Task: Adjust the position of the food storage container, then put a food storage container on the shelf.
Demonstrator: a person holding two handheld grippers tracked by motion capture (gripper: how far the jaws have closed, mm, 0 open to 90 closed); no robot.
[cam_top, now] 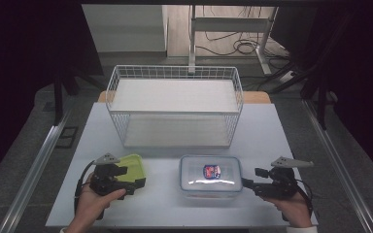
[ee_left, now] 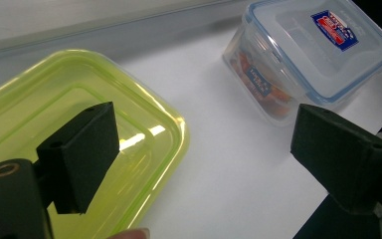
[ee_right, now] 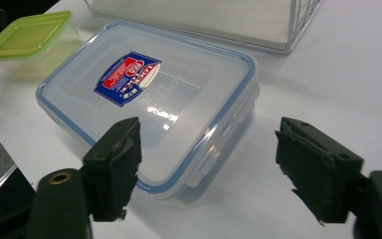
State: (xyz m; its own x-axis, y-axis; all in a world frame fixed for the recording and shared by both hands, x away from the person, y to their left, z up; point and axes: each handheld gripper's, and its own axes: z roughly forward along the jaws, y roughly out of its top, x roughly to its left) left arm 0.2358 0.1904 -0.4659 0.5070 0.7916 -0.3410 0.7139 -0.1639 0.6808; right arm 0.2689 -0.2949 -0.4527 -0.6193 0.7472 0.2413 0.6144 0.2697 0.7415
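A clear lidded box (cam_top: pixel 210 175) with a blue seal and a red-and-blue label sits at the table's front centre, with orange packets visible through its wall (ee_left: pixel 268 87). A yellow-green lidded container (cam_top: pixel 134 165) lies to its left. My left gripper (cam_top: pixel 138 180) is open over that green container (ee_left: pixel 54 114); one jaw is above the lid and the other is past its edge (ee_left: pixel 204 144). My right gripper (cam_top: pixel 246 183) is open at the clear box's right end. The near corner of the clear box (ee_right: pixel 149 94) lies between the jaws (ee_right: pixel 209 154), and the pads are off it.
A white wire basket (cam_top: pixel 175 104) with a white shelf inside stands at the back centre of the table (cam_top: pixel 272 131). Metal rails run along both sides of the table. Behind it are a desk frame and cables on the floor.
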